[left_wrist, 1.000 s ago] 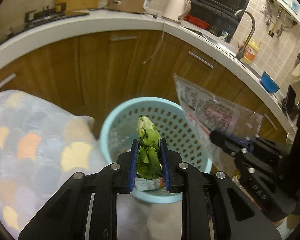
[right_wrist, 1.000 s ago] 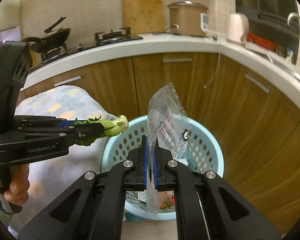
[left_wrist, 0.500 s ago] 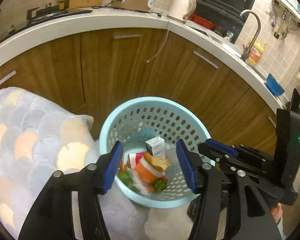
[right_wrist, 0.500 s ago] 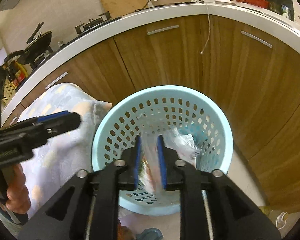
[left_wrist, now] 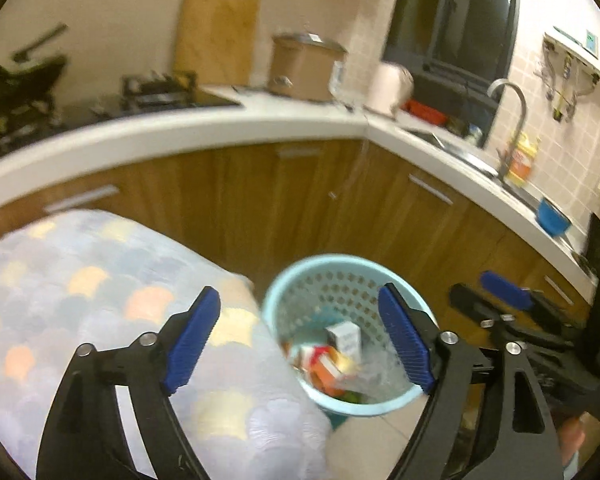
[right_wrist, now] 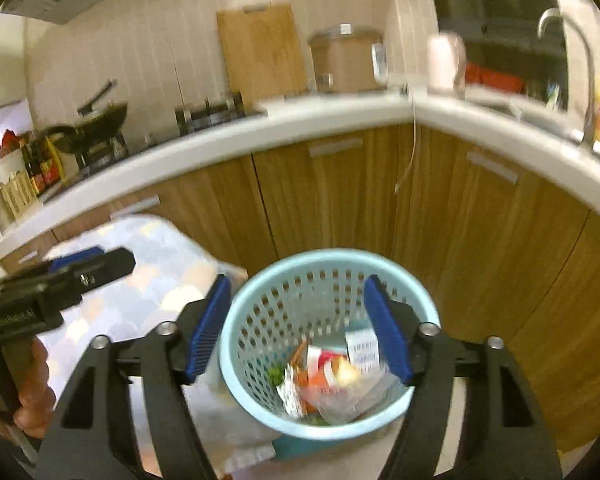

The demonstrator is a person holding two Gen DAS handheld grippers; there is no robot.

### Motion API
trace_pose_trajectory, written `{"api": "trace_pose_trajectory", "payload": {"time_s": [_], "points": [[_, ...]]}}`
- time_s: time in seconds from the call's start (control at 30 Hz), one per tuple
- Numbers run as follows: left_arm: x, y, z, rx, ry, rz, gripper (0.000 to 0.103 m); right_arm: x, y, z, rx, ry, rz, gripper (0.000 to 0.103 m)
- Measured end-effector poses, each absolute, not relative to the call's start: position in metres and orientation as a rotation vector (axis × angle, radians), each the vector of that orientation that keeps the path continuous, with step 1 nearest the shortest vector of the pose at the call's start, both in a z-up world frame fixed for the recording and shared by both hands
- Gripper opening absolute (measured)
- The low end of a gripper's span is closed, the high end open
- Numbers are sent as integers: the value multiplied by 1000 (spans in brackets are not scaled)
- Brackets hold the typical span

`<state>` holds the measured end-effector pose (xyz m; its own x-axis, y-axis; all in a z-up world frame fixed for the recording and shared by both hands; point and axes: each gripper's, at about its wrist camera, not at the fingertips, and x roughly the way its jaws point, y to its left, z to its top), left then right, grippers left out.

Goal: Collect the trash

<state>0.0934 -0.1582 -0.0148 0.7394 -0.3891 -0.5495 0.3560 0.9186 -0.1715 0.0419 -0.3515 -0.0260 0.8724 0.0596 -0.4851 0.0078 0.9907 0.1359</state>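
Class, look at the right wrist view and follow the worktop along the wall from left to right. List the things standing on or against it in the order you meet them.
Dark sauce bottles → wok → gas burner → wooden chopping board → rice cooker → pale kettle → tap.

The basket (right_wrist: 328, 428), trash (right_wrist: 332, 376) in it, stands before the cabinets (right_wrist: 460, 220), right of the cloth (right_wrist: 152, 276).

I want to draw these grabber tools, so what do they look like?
Both the left gripper and the right gripper are black frames of angular struts with silver round bolts. Each finger ends in a ribbed blue pad. The left one's side carries small pale lettering, too blurred to read.
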Motion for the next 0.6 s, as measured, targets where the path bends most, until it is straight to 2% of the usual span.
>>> {"api": "trace_pose_trajectory", "payload": {"time_s": [0.13, 0.23, 0.4, 0.6], "points": [[65, -139, -8, -13, 486, -242, 82, 22, -335, -11, 164, 405, 11, 77], [52, -130, -13, 45, 417, -145, 88, 16, -316, -9, 124, 367, -33, 78], [59, -107, -38, 19, 471, -130, 88, 16, -283, -14, 16, 368, -80, 78], [52, -96, -43, 43, 405, -105, 88, 13, -260, -28, -18, 347, -92, 78]]}}
